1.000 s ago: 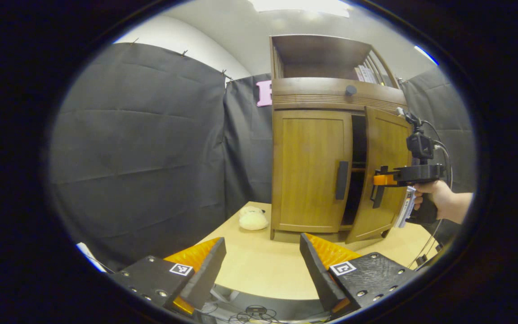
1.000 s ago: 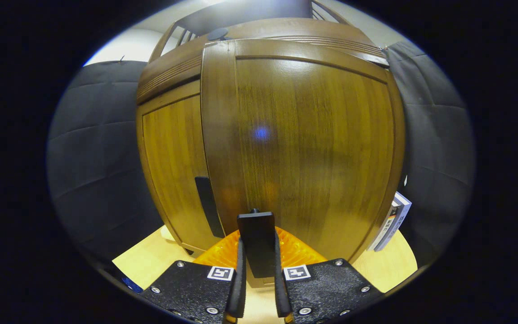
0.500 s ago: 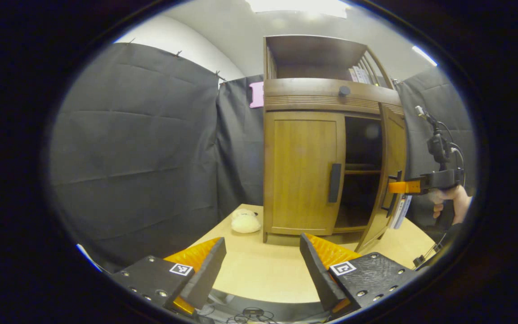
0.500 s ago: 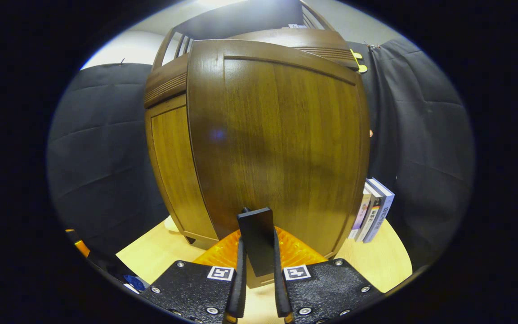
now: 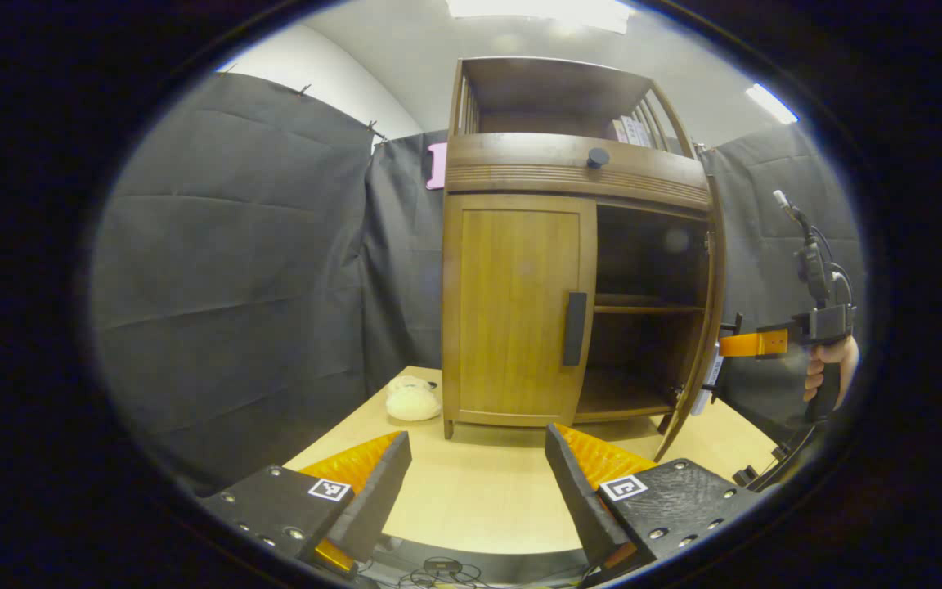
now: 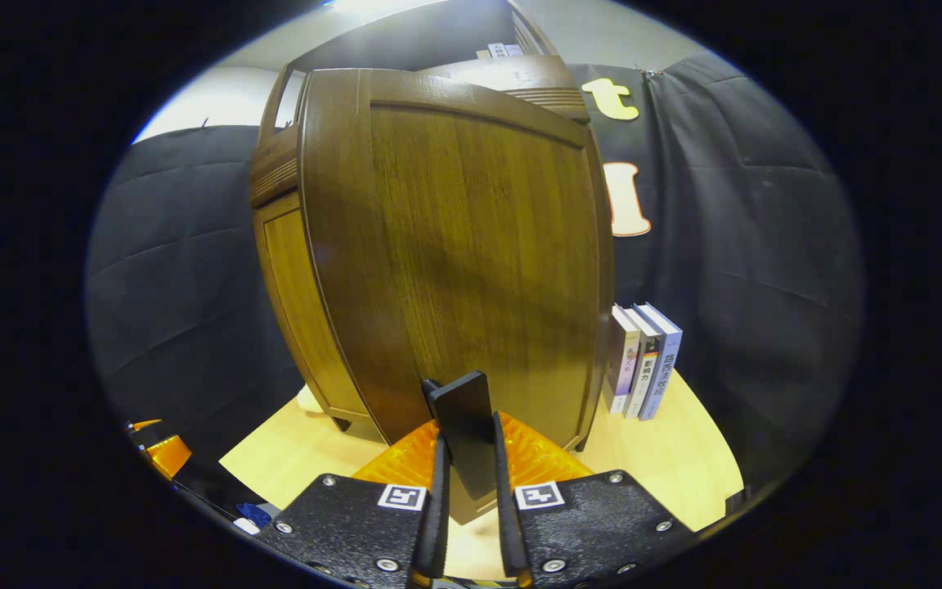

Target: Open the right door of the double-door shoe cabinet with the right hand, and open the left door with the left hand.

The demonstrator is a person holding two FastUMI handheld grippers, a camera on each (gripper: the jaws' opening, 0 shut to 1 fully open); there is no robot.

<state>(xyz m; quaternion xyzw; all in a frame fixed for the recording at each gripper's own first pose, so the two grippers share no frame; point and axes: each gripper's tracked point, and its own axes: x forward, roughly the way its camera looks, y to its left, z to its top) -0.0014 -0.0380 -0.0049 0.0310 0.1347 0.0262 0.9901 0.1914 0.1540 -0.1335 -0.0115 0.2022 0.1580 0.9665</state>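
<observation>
Left gripper view: shoe cabinet point(image 5: 569, 245) stands centre frame on a light wood table point(image 5: 479, 499), w/ an open shelf on top and a round dark knob on the band below it. Left door point(image 5: 516, 307) is closed, its dark vertical handle point(image 5: 575, 329) at the door's right edge, centre of frame. Right door point(image 5: 704, 319) is swung wide, seen nearly edge-on at right of centre; dark interior w/ one shelf board is exposed between the two doors. Right gripper point(image 5: 733, 343) sits at the right edge of frame, orange finger against the open door's outer face, a hand point(image 5: 827, 368) on its grip below. Left gripper point(image 5: 475, 483) is at bottom centre, fingers spread apart w/ nothing between them, well short of the cabinet. A pale fluffy item point(image 5: 412, 401) lies on the table just left of the cabinet base.

Right gripper view: right door's point(image 6: 463, 254) face fills centre frame. Right gripper point(image 6: 467, 491) at bottom centre, both fingers pinched on the door's black handle point(image 6: 463, 438), which stands upright between them. A few books point(image 6: 643, 360) stand upright right of centre, beside the door's far edge. Left door point(image 6: 295, 311) shows left of centre, closed. An orange bit of the left gripper point(image 6: 162, 451) shows at lower left
</observation>
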